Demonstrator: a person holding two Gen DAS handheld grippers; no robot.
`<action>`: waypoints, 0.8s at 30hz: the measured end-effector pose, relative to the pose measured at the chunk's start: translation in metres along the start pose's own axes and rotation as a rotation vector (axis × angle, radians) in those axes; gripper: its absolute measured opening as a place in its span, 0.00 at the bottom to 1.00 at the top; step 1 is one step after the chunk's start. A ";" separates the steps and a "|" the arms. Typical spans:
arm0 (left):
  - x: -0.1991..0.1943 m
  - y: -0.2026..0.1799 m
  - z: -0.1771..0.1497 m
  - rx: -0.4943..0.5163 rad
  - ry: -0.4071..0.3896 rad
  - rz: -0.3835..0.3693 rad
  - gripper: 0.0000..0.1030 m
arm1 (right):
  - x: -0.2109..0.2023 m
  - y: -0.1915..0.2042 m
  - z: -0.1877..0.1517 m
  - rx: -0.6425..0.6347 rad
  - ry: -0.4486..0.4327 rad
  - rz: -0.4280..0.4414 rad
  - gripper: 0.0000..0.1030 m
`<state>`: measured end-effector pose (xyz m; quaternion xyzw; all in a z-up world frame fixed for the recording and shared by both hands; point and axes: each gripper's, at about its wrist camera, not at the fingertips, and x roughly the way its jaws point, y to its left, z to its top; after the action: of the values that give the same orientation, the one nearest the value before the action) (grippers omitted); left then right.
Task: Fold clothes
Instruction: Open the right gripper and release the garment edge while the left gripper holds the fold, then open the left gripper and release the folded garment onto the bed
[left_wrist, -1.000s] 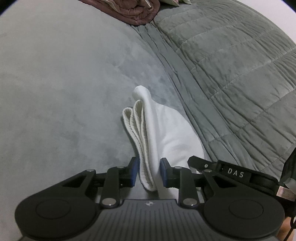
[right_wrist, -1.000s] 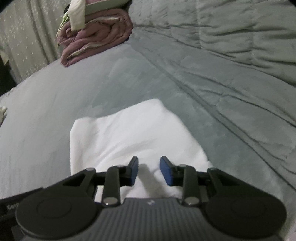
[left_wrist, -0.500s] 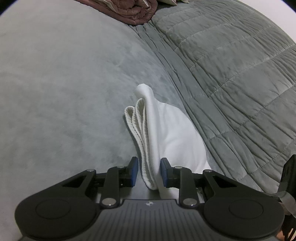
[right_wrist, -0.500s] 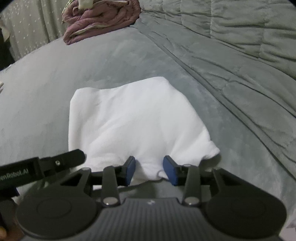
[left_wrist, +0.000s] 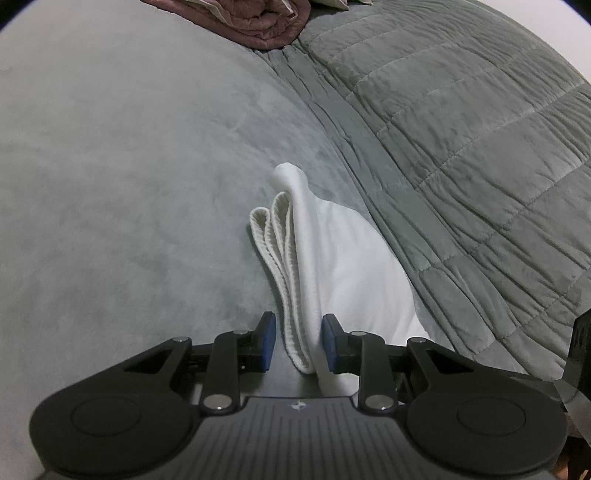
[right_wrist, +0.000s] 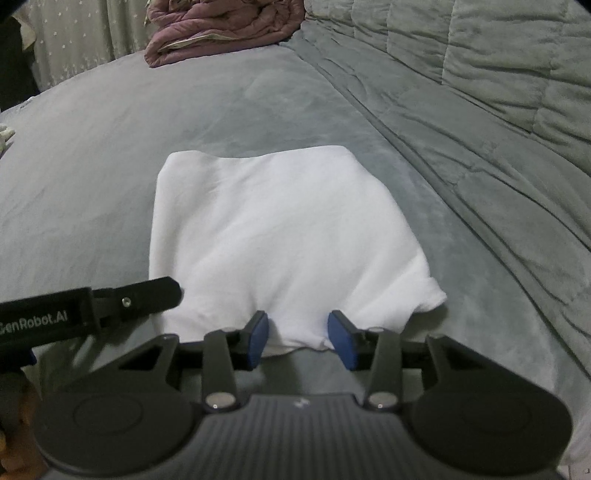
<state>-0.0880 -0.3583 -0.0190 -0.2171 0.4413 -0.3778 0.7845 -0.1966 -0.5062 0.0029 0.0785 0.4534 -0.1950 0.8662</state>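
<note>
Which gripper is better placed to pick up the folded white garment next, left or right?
Left, probably. The left gripper straddles the white garment's stacked edge. The right gripper's jaws have just been opening, with only a loose bottom edge between them.

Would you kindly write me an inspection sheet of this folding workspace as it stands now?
Surface: smooth grey plush bedspread, lightly creased.
Job's things: folded white knit garment lying flat.
Clutter: crumpled maroon quilted bundle at the far end.
Grippers: left claw straddles the garment's layered edge, slim gap at one pad; right claw open, jaws just been opening, near hem between them.
Cables: nothing seen.
Surroundings: grey quilted blanket alongside; pale dotted curtain behind.
</note>
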 end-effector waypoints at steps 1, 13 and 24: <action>0.000 -0.001 0.000 0.005 0.002 0.004 0.26 | -0.001 0.000 0.000 -0.003 -0.007 -0.006 0.38; -0.004 -0.004 -0.004 0.039 0.014 0.002 0.30 | 0.000 0.002 0.006 0.007 -0.039 0.032 0.46; -0.021 -0.022 0.017 0.095 -0.052 -0.039 0.30 | -0.002 -0.037 0.018 0.204 -0.109 0.031 0.49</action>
<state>-0.0896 -0.3554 0.0158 -0.1980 0.3979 -0.4079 0.7976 -0.1991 -0.5448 0.0162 0.1623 0.3824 -0.2308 0.8799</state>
